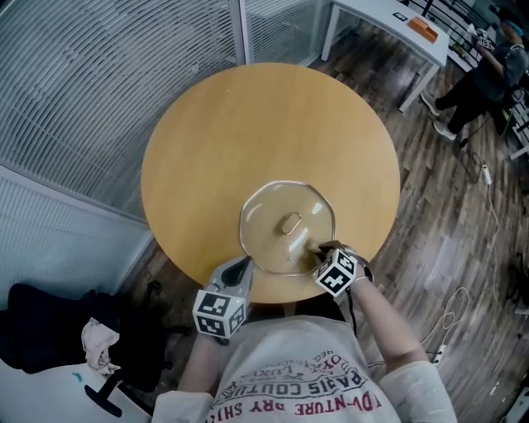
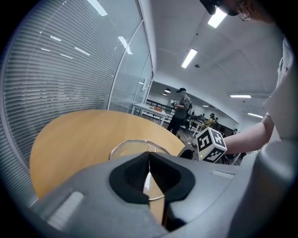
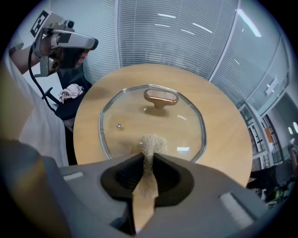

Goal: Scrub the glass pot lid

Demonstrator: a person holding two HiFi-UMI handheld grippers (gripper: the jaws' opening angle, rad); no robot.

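Note:
A glass pot lid (image 1: pixel 269 216) with a gold handle (image 1: pixel 290 223) lies on the near part of the round wooden table (image 1: pixel 248 124). My left gripper (image 1: pixel 245 266) meets the lid's near-left rim, and in the left gripper view its jaws (image 2: pixel 149 169) are shut on that rim of the lid (image 2: pixel 132 146). At the lid's near-right edge, my right gripper (image 1: pixel 321 250) is shut on a tan scrub pad (image 3: pixel 150 145). The pad's frayed tip rests on the glass of the lid (image 3: pixel 139 116), short of the handle (image 3: pixel 160 96).
The table's near edge is right in front of the person's body. A white desk (image 1: pixel 388 21) and a seated person (image 1: pixel 479 78) are at the far right. On the floor at the left lie a black bag (image 1: pixel 41 326) and a cloth (image 1: pixel 99 343). Blinds cover the glass walls.

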